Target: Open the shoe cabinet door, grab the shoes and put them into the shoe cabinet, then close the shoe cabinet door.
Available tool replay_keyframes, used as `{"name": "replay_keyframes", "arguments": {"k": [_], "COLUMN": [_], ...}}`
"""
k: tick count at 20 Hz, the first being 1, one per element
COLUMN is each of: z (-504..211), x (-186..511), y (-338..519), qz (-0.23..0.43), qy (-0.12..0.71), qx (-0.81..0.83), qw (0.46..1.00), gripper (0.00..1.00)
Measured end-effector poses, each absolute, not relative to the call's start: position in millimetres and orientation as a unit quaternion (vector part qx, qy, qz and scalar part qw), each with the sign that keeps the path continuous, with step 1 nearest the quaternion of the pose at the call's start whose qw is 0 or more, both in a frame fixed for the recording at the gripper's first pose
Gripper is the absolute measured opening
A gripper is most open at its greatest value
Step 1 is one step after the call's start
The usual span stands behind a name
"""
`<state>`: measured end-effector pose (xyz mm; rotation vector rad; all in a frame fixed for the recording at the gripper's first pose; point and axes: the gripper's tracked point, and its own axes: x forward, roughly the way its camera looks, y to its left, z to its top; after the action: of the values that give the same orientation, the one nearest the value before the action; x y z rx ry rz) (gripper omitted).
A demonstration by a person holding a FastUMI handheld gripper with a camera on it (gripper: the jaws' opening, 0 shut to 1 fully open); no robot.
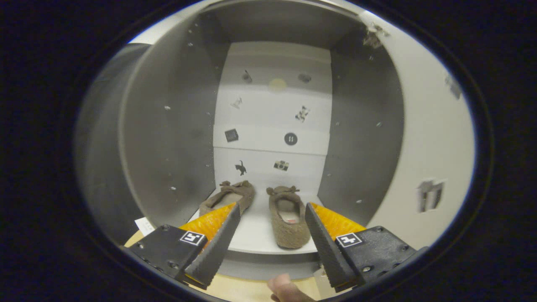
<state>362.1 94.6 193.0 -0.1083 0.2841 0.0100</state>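
Already inside the open shoe cabinet (pixel 168 138), both shoes (pixel 289 220) sit low in the frame, heels toward the camera, beyond the spread, empty gripper (pixel 272 216), while the door (pixel 428 138), swung to the right, waits to be closed.

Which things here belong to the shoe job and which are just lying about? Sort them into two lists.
Job:
- shoe cabinet, open
- cabinet door, swung open
- left shoe and right shoe, on the bottom shelf
- gripper, fingers open, empty, just before the shoes

Lying about:
- stickers on the back panel
- paper slip by the cabinet's foot
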Motion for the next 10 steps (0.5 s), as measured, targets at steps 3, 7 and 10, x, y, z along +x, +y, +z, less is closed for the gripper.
{"name": "replay_keyframes", "arguments": {"k": [3, 7, 10], "z": [226, 252, 262], "x": [292, 211, 165], "y": [94, 96, 89], "qz": [-0.008, -0.004, 0.011], "qy": [0.117, 0.106, 0.089], "qx": [-0.051, -0.032, -0.027], "qw": [0.992, 0.994, 0.996], "gripper": [1.0, 1.0, 1.0]}}
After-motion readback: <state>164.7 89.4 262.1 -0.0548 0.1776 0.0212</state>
